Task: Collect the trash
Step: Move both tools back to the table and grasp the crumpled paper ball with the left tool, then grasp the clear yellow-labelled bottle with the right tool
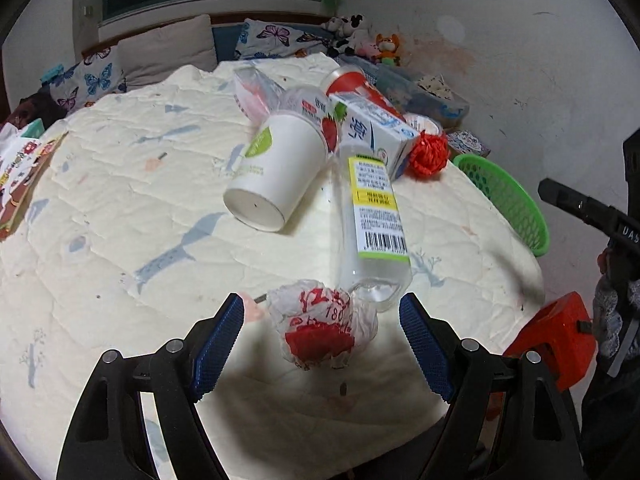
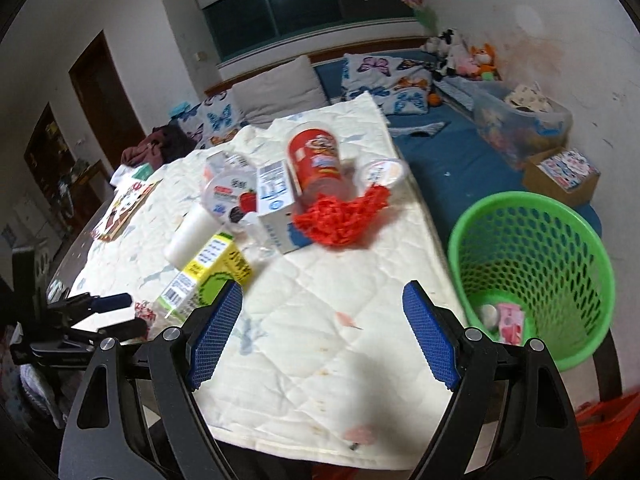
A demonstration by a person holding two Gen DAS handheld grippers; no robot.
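Bottle (image 1: 374, 216) lies flat, base toward lower frame, cap end up-frame. Both the left gripper (image 1: 322, 334) and the right gripper (image 2: 322, 330) gape wide, holding nothing.

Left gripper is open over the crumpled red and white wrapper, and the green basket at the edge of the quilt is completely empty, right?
Not quite. The green basket is not empty: the right wrist view shows a pink packet and a small white piece lying at its bottom. The rest holds: in the left wrist view the left gripper is open, with the crumpled wrapper between its fingers, not gripped.
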